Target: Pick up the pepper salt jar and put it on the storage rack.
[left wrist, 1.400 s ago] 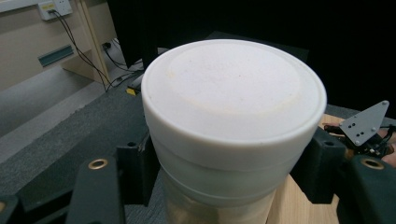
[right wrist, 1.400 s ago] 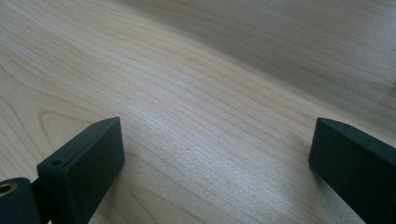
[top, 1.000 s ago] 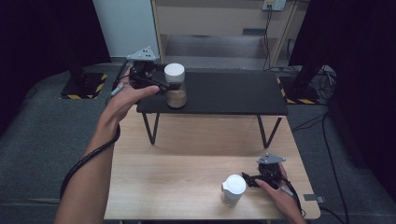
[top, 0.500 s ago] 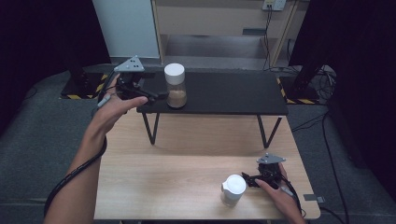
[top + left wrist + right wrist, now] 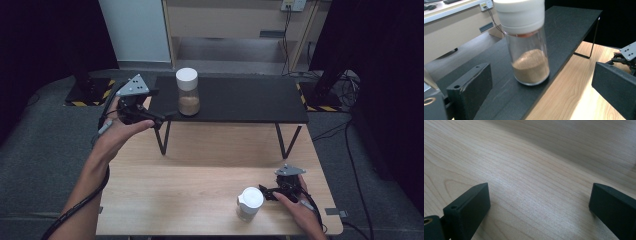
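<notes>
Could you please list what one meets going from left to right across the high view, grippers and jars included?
Left gripper → jar of brown powder on the black shelf → white-lidded jar on the wooden table → right gripper.

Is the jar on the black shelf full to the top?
No, the jar holds brown powder only in its lower part; the glass above is empty.

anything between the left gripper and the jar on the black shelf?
Nothing. In the left gripper view only bare black shelf lies between the open left gripper and the jar; the high view shows the same gap.
</notes>
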A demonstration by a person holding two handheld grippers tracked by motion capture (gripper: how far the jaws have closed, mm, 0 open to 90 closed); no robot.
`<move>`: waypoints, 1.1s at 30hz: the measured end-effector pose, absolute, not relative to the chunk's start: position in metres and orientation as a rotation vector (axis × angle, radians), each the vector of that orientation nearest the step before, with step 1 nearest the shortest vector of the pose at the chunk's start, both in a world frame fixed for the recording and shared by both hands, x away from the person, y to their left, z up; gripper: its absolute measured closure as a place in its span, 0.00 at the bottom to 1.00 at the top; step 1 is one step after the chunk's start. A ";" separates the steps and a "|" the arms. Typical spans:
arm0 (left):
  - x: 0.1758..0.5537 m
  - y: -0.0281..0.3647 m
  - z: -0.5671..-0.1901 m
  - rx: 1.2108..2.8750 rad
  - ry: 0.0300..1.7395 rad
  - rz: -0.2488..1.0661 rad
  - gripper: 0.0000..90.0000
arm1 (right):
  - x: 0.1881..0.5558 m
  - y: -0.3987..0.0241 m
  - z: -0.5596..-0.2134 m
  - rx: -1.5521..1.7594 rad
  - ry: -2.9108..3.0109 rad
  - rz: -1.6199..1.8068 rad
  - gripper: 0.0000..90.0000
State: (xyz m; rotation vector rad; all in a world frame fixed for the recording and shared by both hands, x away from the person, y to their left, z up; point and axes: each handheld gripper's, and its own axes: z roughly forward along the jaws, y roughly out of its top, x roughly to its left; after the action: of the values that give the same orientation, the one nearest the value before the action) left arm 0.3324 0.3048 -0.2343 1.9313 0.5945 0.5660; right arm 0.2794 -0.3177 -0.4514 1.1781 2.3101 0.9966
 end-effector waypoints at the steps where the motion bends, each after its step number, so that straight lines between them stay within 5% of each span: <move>1: 0.329 0.304 -0.236 1.928 0.597 0.570 0.02 | 0.279 -0.318 -0.451 1.177 2.309 0.996 0.05; 33: 0.285 0.262 -0.329 2.021 0.665 0.535 0.02 | 0.278 -0.317 -0.452 1.183 2.303 0.997 0.05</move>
State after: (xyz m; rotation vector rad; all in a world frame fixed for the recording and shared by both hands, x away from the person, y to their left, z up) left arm 0.2848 0.2622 -0.3286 2.0214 0.6652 0.5347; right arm 0.2783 -0.3171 -0.4520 1.1827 2.3027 0.9972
